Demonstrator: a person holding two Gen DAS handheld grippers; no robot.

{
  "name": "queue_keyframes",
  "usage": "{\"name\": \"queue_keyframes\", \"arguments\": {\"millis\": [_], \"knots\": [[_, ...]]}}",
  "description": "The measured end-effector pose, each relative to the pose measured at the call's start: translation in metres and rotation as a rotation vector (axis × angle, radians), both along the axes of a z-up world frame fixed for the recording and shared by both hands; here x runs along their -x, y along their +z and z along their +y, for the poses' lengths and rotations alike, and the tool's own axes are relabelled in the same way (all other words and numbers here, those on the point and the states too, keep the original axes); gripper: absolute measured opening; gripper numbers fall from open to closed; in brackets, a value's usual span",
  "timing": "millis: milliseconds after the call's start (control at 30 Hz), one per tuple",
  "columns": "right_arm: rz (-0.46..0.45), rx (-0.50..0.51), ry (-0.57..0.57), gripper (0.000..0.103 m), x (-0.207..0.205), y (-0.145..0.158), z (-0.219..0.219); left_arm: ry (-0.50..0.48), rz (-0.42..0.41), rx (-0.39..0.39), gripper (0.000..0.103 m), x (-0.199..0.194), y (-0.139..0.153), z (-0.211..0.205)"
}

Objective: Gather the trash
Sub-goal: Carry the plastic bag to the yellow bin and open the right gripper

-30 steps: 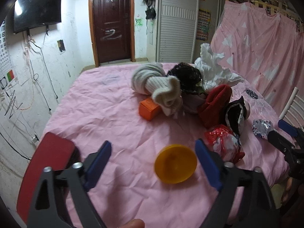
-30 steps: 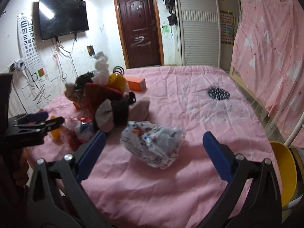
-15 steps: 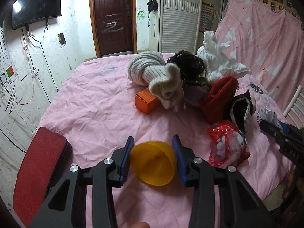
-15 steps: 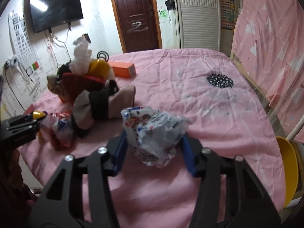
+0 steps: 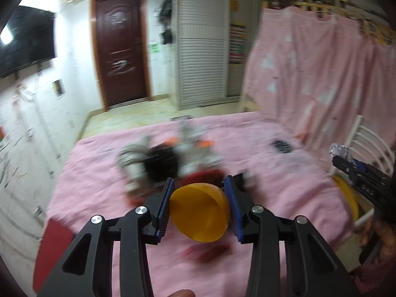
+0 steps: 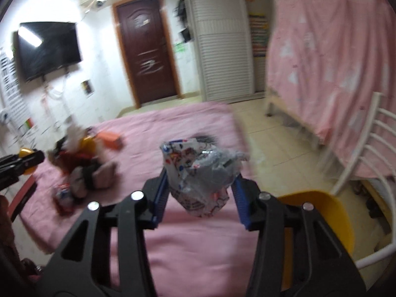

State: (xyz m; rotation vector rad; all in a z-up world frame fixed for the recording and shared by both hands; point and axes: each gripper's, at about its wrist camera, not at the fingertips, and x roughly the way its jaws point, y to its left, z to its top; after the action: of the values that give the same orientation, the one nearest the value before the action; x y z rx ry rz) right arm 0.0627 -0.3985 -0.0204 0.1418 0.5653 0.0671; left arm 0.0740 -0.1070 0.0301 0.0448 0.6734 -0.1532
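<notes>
My left gripper (image 5: 199,206) is shut on a yellow plastic cup (image 5: 200,215), held above the pink bedspread (image 5: 104,173). My right gripper (image 6: 200,193) is shut on a crumpled printed plastic wrapper (image 6: 200,170), lifted off the pink cover (image 6: 193,242). In the left wrist view the right gripper (image 5: 346,159) shows at the right edge with the wrapper (image 5: 340,149) in it. The left gripper (image 6: 28,159) with the yellow cup (image 6: 26,152) shows at the left edge of the right wrist view. A red wrapper (image 5: 208,253) lies below the cup, blurred.
A heap of clothes and soft items (image 5: 158,163) sits mid-bed, with an orange box (image 6: 111,139) beside it. A yellow bin (image 6: 319,212) stands by a white chair (image 6: 366,153) at the bed's right. A red seat (image 5: 52,242) is at the left. A pink curtain (image 5: 321,74) hangs at the right.
Both grippers closed, the left on the yellow cup and the right on the printed wrapper, then lifted them off the bed. Both views have swung to the right and blur with motion.
</notes>
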Motion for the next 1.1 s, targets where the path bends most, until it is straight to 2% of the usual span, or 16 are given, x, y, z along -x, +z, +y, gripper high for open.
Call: {"name": "queue_keyframes", "arguments": {"millis": [100, 200, 300, 367, 433, 533, 667, 733, 767, 867, 967, 1100], "knots": [[0.012, 0.023, -0.083, 0.045, 0.006, -0.003, -0.037, -0.095, 0.005, 0.024, 0.034, -0.007, 0.007, -0.042], [0.039, 0.038, -0.141, 0.045, 0.008, -0.013, -0.064, -0.176, 0.047, 0.060, 0.034, -0.021, 0.007, -0.085], [0.079, 0.000, -0.183, 0.046, 0.006, -0.031, -0.094, -0.257, 0.089, 0.072, 0.034, -0.029, 0.003, -0.132], [0.106, -0.031, -0.197, 0.052, 0.001, -0.042, -0.109, -0.304, 0.110, 0.066, 0.034, -0.031, -0.002, -0.164], [0.115, -0.057, -0.209, 0.068, -0.001, -0.048, -0.120, -0.347, 0.135, 0.064, 0.034, -0.033, -0.006, -0.195], [0.110, -0.082, -0.229, 0.079, 0.003, -0.053, -0.138, -0.391, 0.166, 0.071, 0.034, -0.032, -0.014, -0.227], [0.096, -0.120, -0.293, 0.080, 0.012, -0.055, -0.165, -0.444, 0.208, 0.056, 0.034, -0.036, -0.028, -0.270], [0.086, -0.143, -0.325, 0.080, 0.018, -0.054, -0.178, -0.470, 0.234, 0.048, 0.038, -0.037, -0.036, -0.290], [0.082, -0.151, -0.342, 0.080, 0.021, -0.054, -0.184, -0.479, 0.240, 0.046, 0.042, -0.036, -0.038, -0.295], [0.063, -0.168, -0.368, 0.083, 0.028, -0.052, -0.194, -0.503, 0.243, 0.045, 0.065, -0.032, -0.039, -0.313], [0.044, -0.169, -0.370, 0.085, 0.032, -0.047, -0.193, -0.512, 0.226, 0.040, 0.069, -0.026, -0.036, -0.316], [0.026, -0.165, -0.330, 0.085, 0.028, -0.040, -0.178, -0.491, 0.214, 0.059, 0.070, -0.021, -0.026, -0.296]]}}
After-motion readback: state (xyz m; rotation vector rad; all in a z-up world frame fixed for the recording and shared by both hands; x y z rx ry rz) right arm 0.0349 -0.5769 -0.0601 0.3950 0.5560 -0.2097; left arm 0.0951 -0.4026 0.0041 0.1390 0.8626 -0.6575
